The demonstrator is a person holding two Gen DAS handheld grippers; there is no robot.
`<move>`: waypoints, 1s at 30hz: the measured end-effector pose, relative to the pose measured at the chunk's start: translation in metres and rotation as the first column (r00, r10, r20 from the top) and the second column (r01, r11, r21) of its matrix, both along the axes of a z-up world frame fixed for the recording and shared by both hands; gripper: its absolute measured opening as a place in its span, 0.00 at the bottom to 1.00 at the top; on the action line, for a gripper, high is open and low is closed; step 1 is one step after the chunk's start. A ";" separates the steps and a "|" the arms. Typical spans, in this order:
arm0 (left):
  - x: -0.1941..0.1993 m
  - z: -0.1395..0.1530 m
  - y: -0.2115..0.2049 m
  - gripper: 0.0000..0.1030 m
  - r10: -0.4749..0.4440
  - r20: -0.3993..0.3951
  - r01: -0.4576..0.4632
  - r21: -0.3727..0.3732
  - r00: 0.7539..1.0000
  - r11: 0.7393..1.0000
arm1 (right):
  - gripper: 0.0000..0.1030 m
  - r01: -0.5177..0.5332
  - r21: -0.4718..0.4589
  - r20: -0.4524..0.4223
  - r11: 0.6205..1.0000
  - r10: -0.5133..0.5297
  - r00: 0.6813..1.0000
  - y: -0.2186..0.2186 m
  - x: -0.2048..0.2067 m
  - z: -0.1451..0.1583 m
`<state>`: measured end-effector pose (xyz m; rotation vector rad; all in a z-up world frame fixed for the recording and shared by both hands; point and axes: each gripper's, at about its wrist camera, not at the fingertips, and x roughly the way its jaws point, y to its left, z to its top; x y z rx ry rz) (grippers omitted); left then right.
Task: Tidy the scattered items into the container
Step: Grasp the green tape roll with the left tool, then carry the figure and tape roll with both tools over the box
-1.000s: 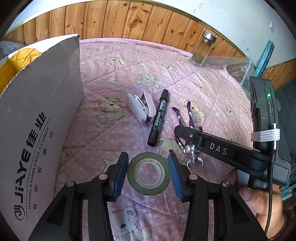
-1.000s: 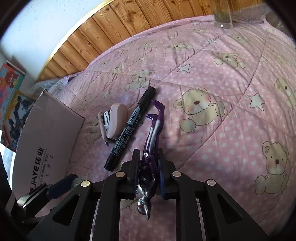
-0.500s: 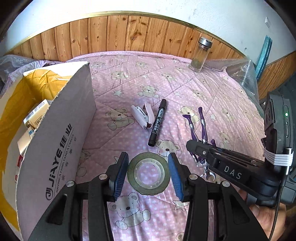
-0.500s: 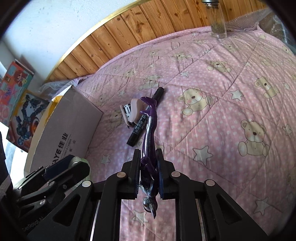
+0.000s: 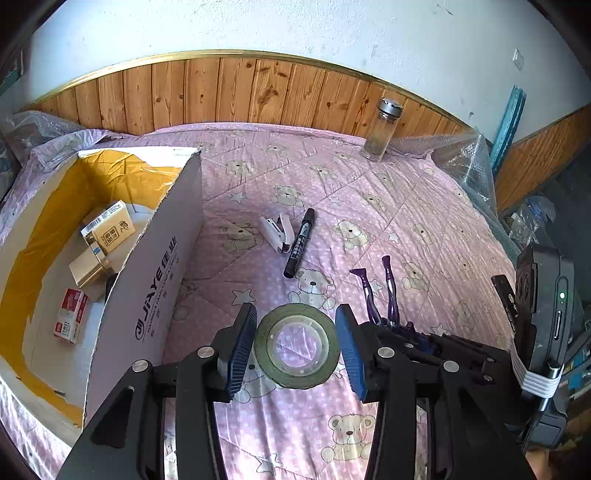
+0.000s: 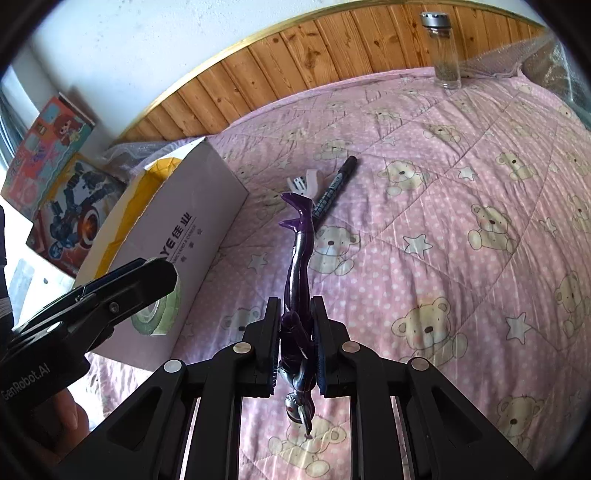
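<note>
Both raised, the left hand-held gripper (image 5: 295,347) and right hand-held gripper (image 6: 295,347) each clamp something.

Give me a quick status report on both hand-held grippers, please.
Left hand-held gripper shut on tape, lifted. Right hand-held gripper shut on figure. Box open at left; stapler and marker on bed. Nothing in the way.

Pink quilted bedspread (image 5: 406,206) with bear and star print covers the whole work surface. Wood-panelled wainscot (image 5: 236,92) with a gold trim strip runs behind it; white wall (image 5: 295,26) above. Clear glass jar (image 5: 380,129) with a silver lid stands upright at the far edge. Bubble wrap (image 5: 461,155) lies just beside it. Two colourful toy boxes (image 6: 55,162) lean against the wall.
</note>
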<state>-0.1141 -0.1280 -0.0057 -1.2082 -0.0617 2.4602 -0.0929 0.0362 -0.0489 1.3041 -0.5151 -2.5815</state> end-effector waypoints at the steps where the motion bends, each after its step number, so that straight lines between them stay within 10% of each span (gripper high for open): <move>1: 0.003 0.001 -0.002 0.44 0.001 -0.003 -0.001 0.002 1.000 1.000 | 0.16 -0.003 0.001 -0.002 1.000 0.003 1.000 -0.002 0.004 0.002; 30: 0.083 0.040 -0.047 0.44 -0.015 -0.044 0.018 0.075 0.999 0.997 | 0.16 -0.140 0.013 -0.056 0.990 0.141 0.988 -0.059 0.075 0.040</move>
